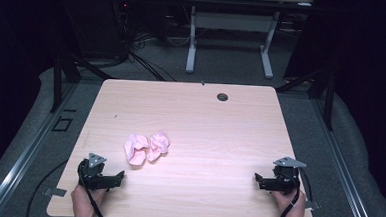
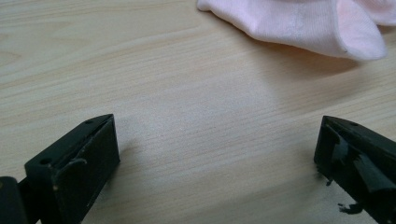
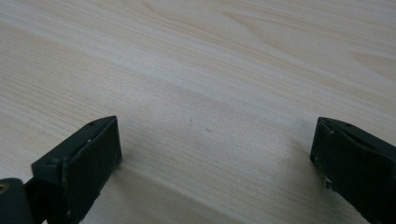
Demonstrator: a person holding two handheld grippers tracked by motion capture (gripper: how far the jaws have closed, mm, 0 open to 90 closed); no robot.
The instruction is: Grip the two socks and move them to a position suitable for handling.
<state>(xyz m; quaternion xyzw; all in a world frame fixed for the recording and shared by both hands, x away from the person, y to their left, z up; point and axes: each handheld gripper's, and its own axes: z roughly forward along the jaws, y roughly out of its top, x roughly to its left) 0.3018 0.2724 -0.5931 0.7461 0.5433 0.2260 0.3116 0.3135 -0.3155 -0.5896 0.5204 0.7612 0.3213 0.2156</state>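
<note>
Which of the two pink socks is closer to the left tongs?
The left-hand sock, the one lying nearer the table's front edge. It sits closest to the open left tongs; the other sock touches it on the far side, toward the table's middle.

On the light wooden table (image 1: 205,124), two crumpled pink socks (image 1: 146,147) lie side by side, touching, left of the table's middle, well before its round cable hole (image 1: 222,97).

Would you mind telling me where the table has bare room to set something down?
The table is bare between the pink socks and the right gripper, and across the far half toward the cable hole. The tightest spot is between the socks and the left gripper.
</note>
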